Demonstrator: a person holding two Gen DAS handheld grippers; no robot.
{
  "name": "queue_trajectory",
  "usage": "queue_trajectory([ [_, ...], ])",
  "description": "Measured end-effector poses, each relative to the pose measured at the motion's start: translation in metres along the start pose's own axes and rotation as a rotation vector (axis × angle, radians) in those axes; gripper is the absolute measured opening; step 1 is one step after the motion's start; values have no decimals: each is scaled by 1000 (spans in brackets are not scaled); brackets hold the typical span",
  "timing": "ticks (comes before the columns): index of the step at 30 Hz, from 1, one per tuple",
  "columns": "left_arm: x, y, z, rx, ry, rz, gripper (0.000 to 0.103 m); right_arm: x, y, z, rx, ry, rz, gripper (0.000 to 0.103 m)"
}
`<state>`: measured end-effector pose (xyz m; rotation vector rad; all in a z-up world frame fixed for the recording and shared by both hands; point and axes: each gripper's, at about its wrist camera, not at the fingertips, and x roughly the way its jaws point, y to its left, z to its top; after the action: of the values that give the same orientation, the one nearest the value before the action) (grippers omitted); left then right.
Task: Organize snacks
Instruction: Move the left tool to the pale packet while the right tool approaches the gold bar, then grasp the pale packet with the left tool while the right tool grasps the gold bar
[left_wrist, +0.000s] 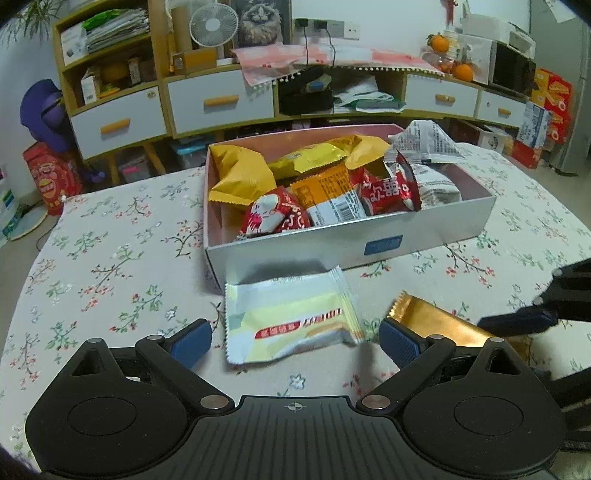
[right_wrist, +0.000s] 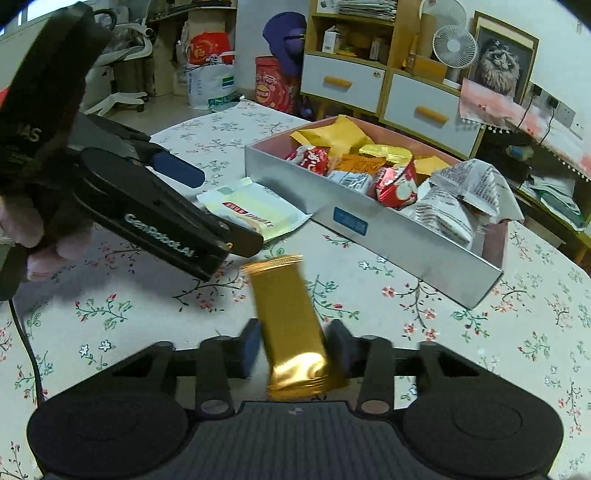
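My right gripper (right_wrist: 293, 352) had its jaws pinched on the gold snack bar (right_wrist: 290, 321); my left gripper (left_wrist: 295, 341) had its jaws spread wide, with the pale yellow snack packet (left_wrist: 291, 319) lying between them but not squeezed.

Most of the job looked done; the box (left_wrist: 332, 251) at twelve o'clock from my left gripper was already full of snacks, red ones, orange ones, yellow ones and white ones; I thought only two were left out on the flowery tablecloth (left_wrist: 110, 258).

The gold bar was long, thin and shiny, with zigzag ends; from my left gripper it sat at about three o'clock, just beside the packet; the packet was flat and puffy, white and yellow with a red stripe, and it lay just in front of the box wall.
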<state>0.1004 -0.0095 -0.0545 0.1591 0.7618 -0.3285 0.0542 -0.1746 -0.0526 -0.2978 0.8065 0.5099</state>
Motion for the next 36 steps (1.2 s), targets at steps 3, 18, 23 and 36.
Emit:
queue_trajectory([
  [3, 5, -3, 3, -3, -2, 11, 98, -2, -7, -1, 19, 4, 4, 1],
  [18, 18, -5, 6, -27, 16, 31, 83, -4, -33, -5, 69, 23, -65, 3],
  [23, 14, -6, 6, -12, 16, 27, 74, -2, -34, -5, 68, 22, -73, 5],
  [36, 5, -9, 4, 2, 38, -8, 68, 3, -35, -1, 93, 15, -85, 21],
])
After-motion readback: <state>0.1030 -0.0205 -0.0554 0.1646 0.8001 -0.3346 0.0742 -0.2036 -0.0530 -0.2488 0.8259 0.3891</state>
